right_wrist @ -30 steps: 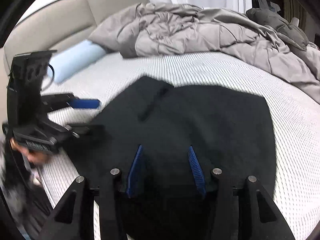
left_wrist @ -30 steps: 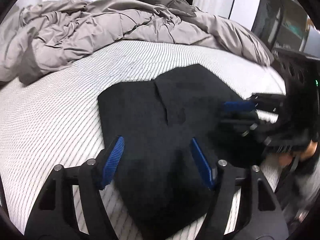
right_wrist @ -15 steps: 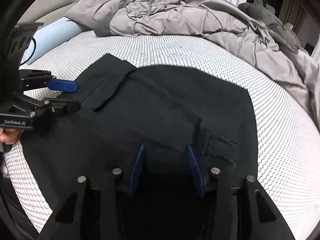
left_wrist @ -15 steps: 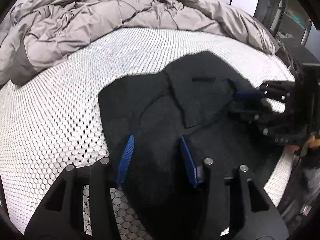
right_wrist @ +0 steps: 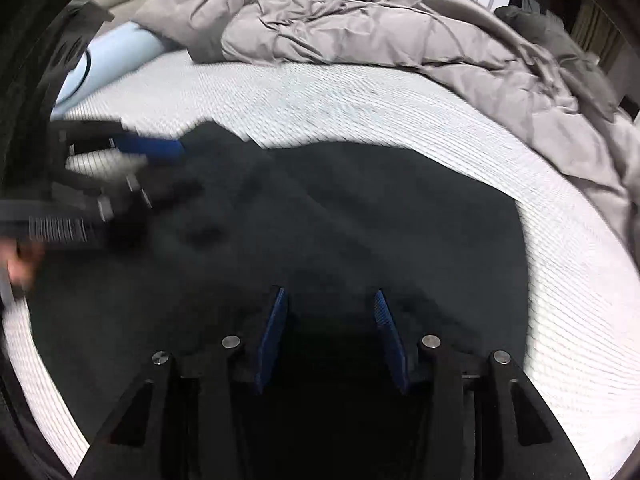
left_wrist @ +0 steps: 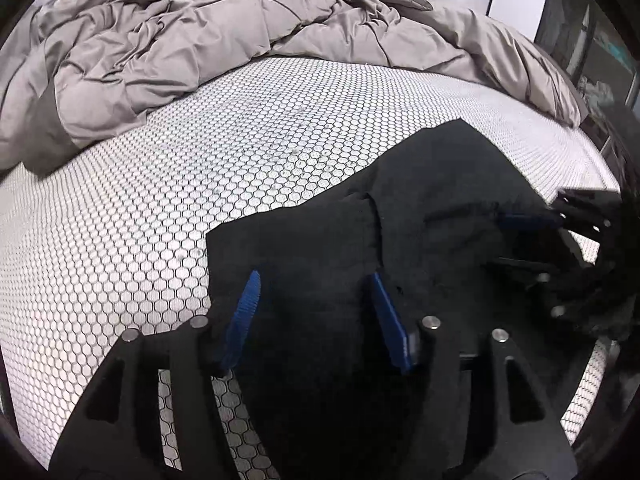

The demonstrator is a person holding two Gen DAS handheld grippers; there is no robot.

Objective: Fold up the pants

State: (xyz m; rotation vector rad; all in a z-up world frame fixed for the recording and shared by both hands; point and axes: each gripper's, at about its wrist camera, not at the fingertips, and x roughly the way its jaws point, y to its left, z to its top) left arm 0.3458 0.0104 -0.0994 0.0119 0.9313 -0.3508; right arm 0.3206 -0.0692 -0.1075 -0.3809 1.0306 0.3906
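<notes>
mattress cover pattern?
White with a dark honeycomb grid; the mattress cover shows sharpest in the left wrist view, blurred in the right.

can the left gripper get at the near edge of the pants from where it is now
Probably yes: the left gripper hangs right over the black pants with its jaws opening, nothing between the pads, and only bare cloth lies ahead.

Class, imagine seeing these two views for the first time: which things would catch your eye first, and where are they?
The black pants spread across the white patterned mattress dominate both views. Behind them a rumpled grey duvet is heaped along the far side. Blue-padded jaws of the left gripper, opening, and the right gripper stand apart above the fabric.
</notes>
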